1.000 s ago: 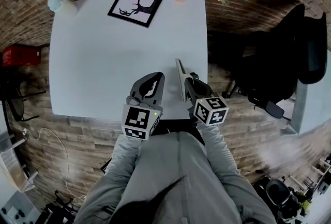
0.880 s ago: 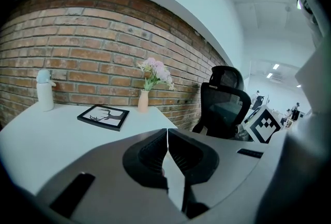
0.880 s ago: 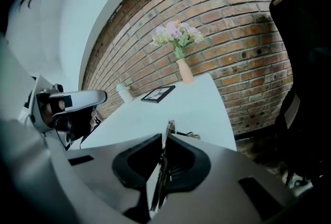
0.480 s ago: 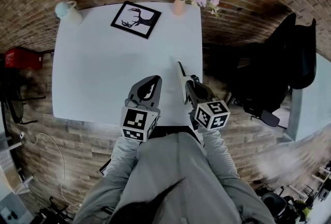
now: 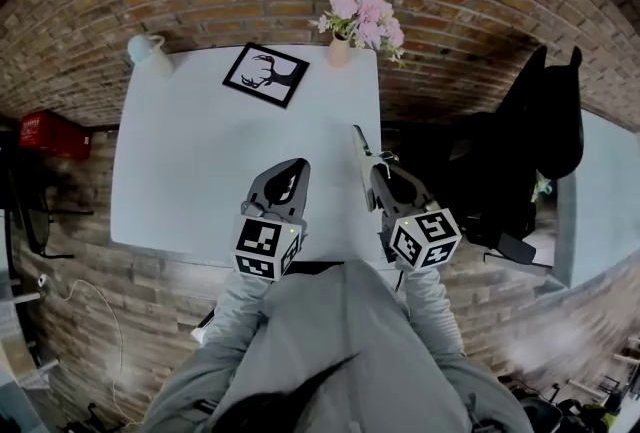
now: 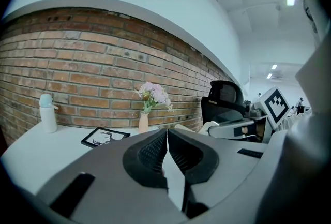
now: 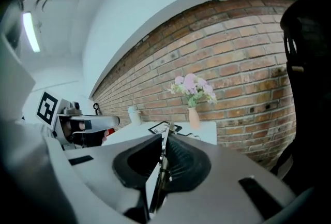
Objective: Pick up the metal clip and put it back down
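Note:
The metal clip [image 5: 358, 153] is a long thin strip that sticks out forward from my right gripper [image 5: 378, 171], which is shut on it above the white table's [image 5: 190, 161] right edge. In the right gripper view the clip [image 7: 164, 151] stands on edge between the ribbed pads [image 7: 182, 161]. My left gripper [image 5: 296, 165] hovers over the table's near part, left of the right one, with its jaws closed and nothing between them. In the left gripper view, its pads [image 6: 151, 153] meet at the tips.
A framed deer picture [image 5: 266, 74], a vase of pink flowers [image 5: 340, 49] and a white bottle [image 5: 148, 51] stand along the table's far edge by the brick wall. A black chair [image 5: 540, 131] is to the right, a red box [image 5: 45, 133] to the left.
Both grippers have risen above the table, the right one more, carrying the clip up with it. The head view now takes in more of the brick wall.

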{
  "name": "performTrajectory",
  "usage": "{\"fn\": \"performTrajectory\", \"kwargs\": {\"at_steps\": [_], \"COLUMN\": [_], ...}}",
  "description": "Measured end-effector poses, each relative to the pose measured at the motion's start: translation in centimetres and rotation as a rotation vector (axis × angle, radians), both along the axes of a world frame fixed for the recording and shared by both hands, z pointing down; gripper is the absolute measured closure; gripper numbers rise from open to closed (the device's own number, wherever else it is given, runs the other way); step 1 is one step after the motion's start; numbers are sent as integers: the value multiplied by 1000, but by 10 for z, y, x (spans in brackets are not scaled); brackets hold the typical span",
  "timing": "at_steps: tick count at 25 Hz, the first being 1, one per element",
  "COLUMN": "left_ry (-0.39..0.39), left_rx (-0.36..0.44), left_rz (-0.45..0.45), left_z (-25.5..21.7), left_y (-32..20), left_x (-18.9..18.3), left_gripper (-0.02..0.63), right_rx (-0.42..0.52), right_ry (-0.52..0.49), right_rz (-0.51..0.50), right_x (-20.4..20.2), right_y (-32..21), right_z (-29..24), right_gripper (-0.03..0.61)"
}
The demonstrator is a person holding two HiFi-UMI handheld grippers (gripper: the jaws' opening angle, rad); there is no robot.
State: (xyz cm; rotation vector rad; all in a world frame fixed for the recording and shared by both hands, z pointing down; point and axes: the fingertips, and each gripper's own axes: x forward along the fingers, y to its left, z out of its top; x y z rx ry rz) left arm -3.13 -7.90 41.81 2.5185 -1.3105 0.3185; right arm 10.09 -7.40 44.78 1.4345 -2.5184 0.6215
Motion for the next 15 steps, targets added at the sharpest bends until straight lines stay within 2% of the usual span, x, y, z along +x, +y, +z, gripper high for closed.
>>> {"fn": "performTrajectory", "kwargs": {"at_steps": [7,15], "left_ry": [3,-2], "left_rx": [61,89], "left_rz": [-9,-26], "left_z": [-25,-40], "left_y": [0,7], "left_x": [1,-4], "left_gripper": [583,584], "right_rx": [147,259], "right_ry": [84,195], "right_rz": [-25,-51], "right_x": [10,21], "right_y": [9,20], "right_z": [-50,-79], "right_gripper": [541,543]}}
